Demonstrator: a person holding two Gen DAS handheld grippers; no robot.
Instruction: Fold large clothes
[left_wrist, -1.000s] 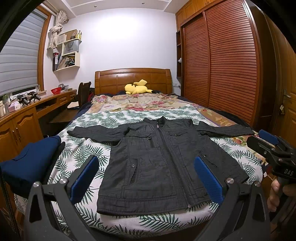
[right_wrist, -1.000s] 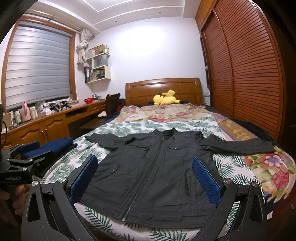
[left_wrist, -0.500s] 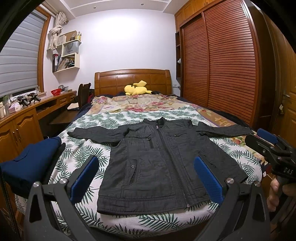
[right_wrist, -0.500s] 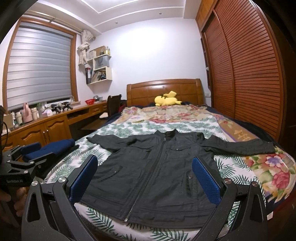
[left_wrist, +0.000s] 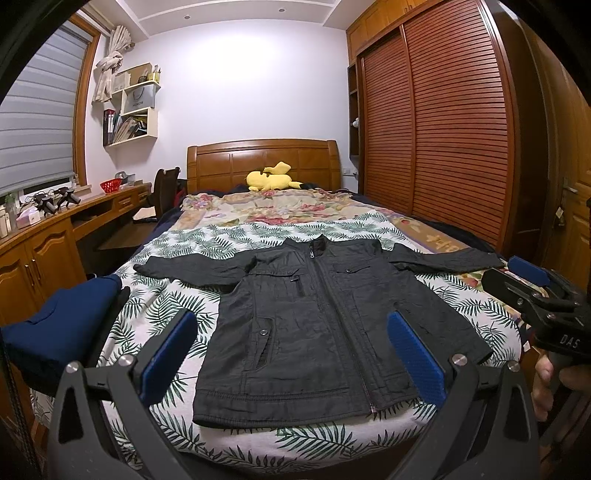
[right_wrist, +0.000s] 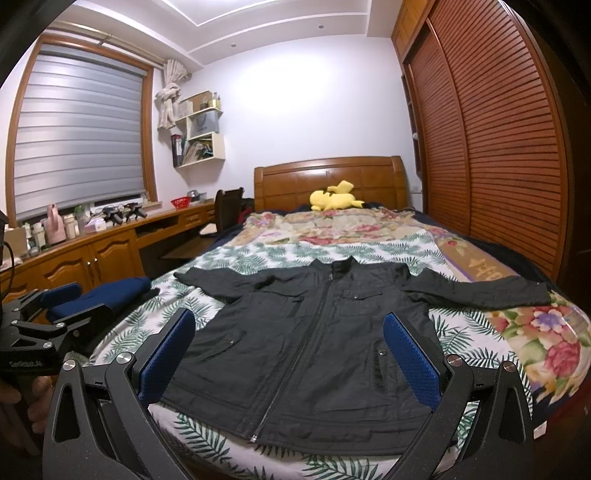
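A dark grey zipped jacket (left_wrist: 314, 325) lies flat on the leaf-print bed cover (left_wrist: 177, 302), front up, both sleeves spread sideways, collar toward the headboard. In the right wrist view the same jacket (right_wrist: 306, 332) fills the foot of the bed. My left gripper (left_wrist: 291, 350) hovers open above the jacket's hem, nothing between its blue pads (left_wrist: 413, 354). My right gripper (right_wrist: 288, 350) is also open and empty over the hem. Each gripper shows at the edge of the other's view, the right gripper (left_wrist: 535, 291) beside the right sleeve, the left gripper (right_wrist: 48, 325) held by a hand.
A folded navy garment (left_wrist: 55, 321) sits at the bed's left edge. A yellow plush toy (left_wrist: 271, 179) rests by the wooden headboard (left_wrist: 262, 162). A floral quilt (left_wrist: 280, 210) covers the far half. A long wooden desk (right_wrist: 96, 251) runs along the left, a slatted wardrobe (left_wrist: 443, 129) along the right.
Both views have shifted slightly upward and back; the jacket sits a little lower in frame. The jacket itself has not moved, and both grippers stay open.
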